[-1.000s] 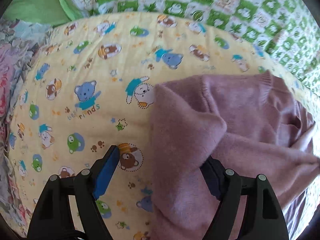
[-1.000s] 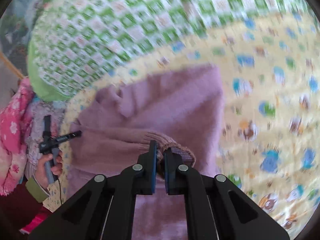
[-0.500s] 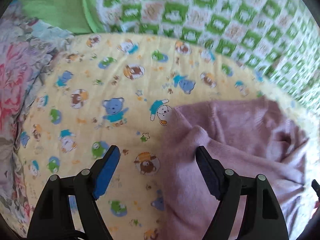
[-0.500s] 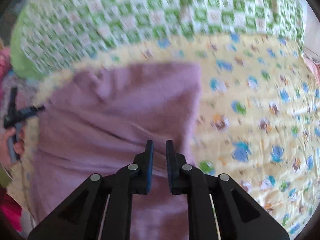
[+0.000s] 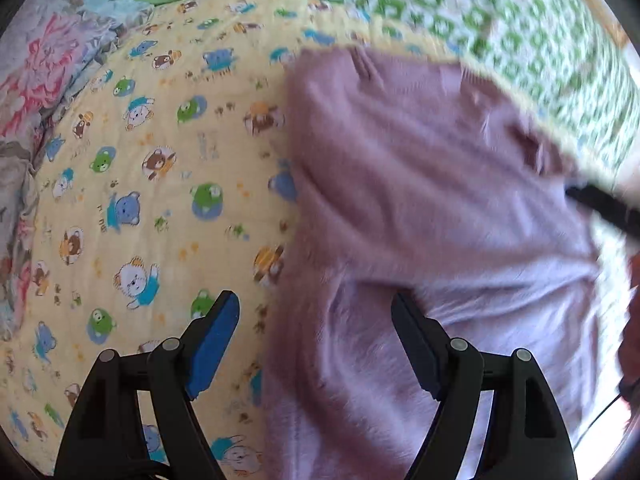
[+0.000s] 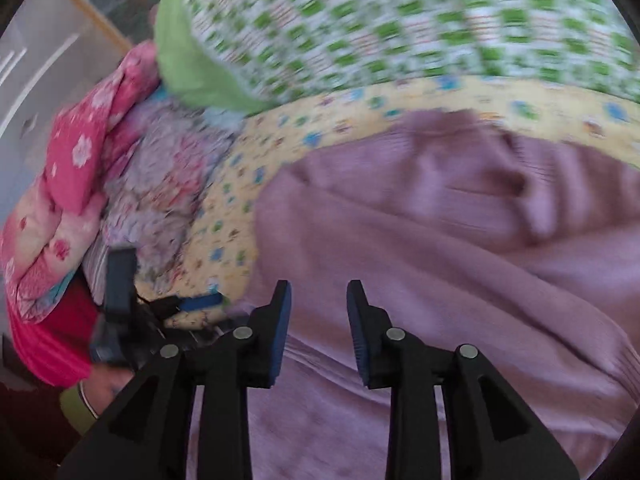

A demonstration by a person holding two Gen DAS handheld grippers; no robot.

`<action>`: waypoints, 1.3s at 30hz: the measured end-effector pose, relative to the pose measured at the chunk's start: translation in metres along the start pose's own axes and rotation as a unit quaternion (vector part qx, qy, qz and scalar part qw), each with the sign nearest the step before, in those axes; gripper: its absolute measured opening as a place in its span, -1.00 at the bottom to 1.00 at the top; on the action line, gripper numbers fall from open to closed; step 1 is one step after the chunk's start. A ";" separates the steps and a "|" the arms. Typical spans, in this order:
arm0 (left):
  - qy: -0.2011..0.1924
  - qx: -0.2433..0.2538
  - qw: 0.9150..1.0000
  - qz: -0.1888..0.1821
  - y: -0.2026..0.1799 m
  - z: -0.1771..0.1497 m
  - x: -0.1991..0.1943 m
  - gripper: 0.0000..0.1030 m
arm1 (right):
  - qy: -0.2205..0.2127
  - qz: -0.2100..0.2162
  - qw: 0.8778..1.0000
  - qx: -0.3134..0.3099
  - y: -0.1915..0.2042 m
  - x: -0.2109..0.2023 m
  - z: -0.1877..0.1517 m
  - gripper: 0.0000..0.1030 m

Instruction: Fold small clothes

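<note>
A mauve knitted sweater (image 5: 420,200) lies on a yellow quilt with cartoon bears (image 5: 152,184). In the left wrist view my left gripper (image 5: 316,320) is open wide above the sweater's left edge, its right finger over the knit and its left finger over the quilt. Nothing is pinched. In the right wrist view the sweater (image 6: 440,260) fills the lower right in soft folds. My right gripper (image 6: 318,308) hovers over it with its jaws opening and nothing gripped between them. A blue pad (image 6: 200,302) of the left gripper shows at the sweater's left edge.
A green-and-white checked blanket (image 6: 400,20) is heaped behind the quilt. Pink floral bedding (image 6: 72,168) and a pale patterned cloth (image 5: 36,80) are piled at the left. A person's hand (image 6: 108,380) with a red sleeve is at the lower left.
My right gripper let go of the sweater's ribbed edge, its jaws parted and it swung left. The left gripper slid right across the quilt, staying open over the sweater's edge.
</note>
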State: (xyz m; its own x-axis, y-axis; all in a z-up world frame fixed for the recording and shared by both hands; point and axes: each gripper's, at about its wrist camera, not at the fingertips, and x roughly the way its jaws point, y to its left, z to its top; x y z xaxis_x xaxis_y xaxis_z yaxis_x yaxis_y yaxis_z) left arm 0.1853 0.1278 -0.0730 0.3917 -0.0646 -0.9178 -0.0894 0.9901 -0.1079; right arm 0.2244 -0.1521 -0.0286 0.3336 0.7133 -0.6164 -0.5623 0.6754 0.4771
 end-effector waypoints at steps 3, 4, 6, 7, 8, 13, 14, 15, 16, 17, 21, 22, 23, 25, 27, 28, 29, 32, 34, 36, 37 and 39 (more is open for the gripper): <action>-0.014 0.023 0.999 0.034 -0.004 0.000 0.003 0.51 | 0.013 0.022 0.999 -0.022 0.019 0.036 0.026 -0.34; -0.019 0.026 0.999 0.040 -0.005 0.001 0.004 0.51 | 0.016 0.026 0.999 -0.029 0.025 0.048 0.036 -0.31; -0.027 0.031 0.998 0.057 -0.006 0.004 0.008 0.49 | 0.024 0.033 0.998 -0.039 0.031 0.077 0.060 -0.04; -0.027 0.030 0.997 0.064 -0.005 0.008 0.012 0.47 | 0.027 0.033 0.998 -0.044 0.034 0.091 0.071 0.03; -0.025 0.027 0.997 0.071 -0.004 0.011 0.017 0.38 | 0.029 0.034 0.998 -0.047 0.036 0.100 0.079 0.08; -0.025 -0.032 0.998 0.050 0.013 0.014 0.026 -0.04 | 0.076 0.018 0.996 -0.043 0.029 0.165 0.116 0.08; -0.028 -0.037 0.998 0.045 0.015 0.014 0.026 -0.17 | 0.098 0.021 0.994 -0.035 0.025 0.176 0.118 -0.07; -0.033 -0.044 0.998 0.040 0.015 0.011 0.025 -0.28 | 0.131 0.035 0.991 -0.015 0.019 0.190 0.118 -0.52; -0.035 -0.049 0.997 0.037 0.015 0.008 0.025 -0.34 | 0.143 0.050 0.988 -0.004 0.015 0.196 0.119 -0.77; -0.037 -0.053 0.997 0.034 0.016 0.003 0.022 -0.44 | 0.148 0.061 0.987 0.000 0.013 0.199 0.120 -0.81; -0.045 -0.067 0.996 0.025 0.018 -0.004 0.019 -0.55 | 0.120 0.098 0.988 -0.010 0.016 0.198 0.134 -0.83; -0.046 -0.070 0.996 0.023 0.018 -0.010 0.017 -0.56 | 0.105 0.107 0.989 -0.011 0.017 0.196 0.138 -0.83; -0.046 -0.078 0.996 0.018 0.021 -0.014 0.017 -0.56 | 0.100 0.103 0.990 -0.013 0.018 0.199 0.140 -0.84; -0.044 -0.091 0.995 0.009 0.024 -0.017 0.017 -0.56 | 0.108 0.063 0.991 -0.039 0.023 0.214 0.136 -0.84; -0.044 -0.090 0.995 0.011 0.025 -0.028 0.013 -0.55 | 0.103 0.049 0.992 -0.058 0.024 0.225 0.127 -0.84; -0.043 -0.089 0.995 0.012 0.026 -0.029 0.012 -0.53 | 0.095 0.053 0.992 -0.059 0.024 0.225 0.126 -0.77; -0.042 -0.088 0.995 0.010 0.027 -0.030 0.010 -0.50 | 0.089 0.056 0.993 -0.056 0.025 0.222 0.125 -0.76; -0.038 -0.099 0.994 0.001 0.039 -0.037 0.005 -0.37 | 0.051 0.058 0.996 -0.036 0.025 0.190 0.129 -0.43; -0.034 -0.104 0.994 -0.008 0.045 -0.039 0.001 -0.35 | 0.012 0.043 0.998 -0.039 0.026 0.155 0.125 -0.29; -0.031 -0.101 0.994 -0.011 0.049 -0.045 -0.005 -0.22 | -0.001 0.053 0.998 -0.026 0.023 0.121 0.112 -0.29; -0.028 -0.100 0.995 -0.011 0.049 -0.048 -0.009 -0.18 | 0.001 0.060 0.998 -0.018 0.021 0.109 0.105 -0.29; -0.027 -0.102 0.994 -0.020 0.051 -0.057 -0.021 -0.02 | -0.002 0.057 0.998 -0.005 0.012 0.075 0.076 -0.23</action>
State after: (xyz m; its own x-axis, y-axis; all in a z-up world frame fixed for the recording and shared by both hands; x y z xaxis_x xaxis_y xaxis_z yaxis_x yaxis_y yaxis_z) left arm 0.1200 0.1728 -0.0813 0.4470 -0.0916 -0.8898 -0.2545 0.9406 -0.2247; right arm 0.3006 -0.0759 -0.0213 0.2705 0.7856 -0.5565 -0.6034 0.5887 0.5379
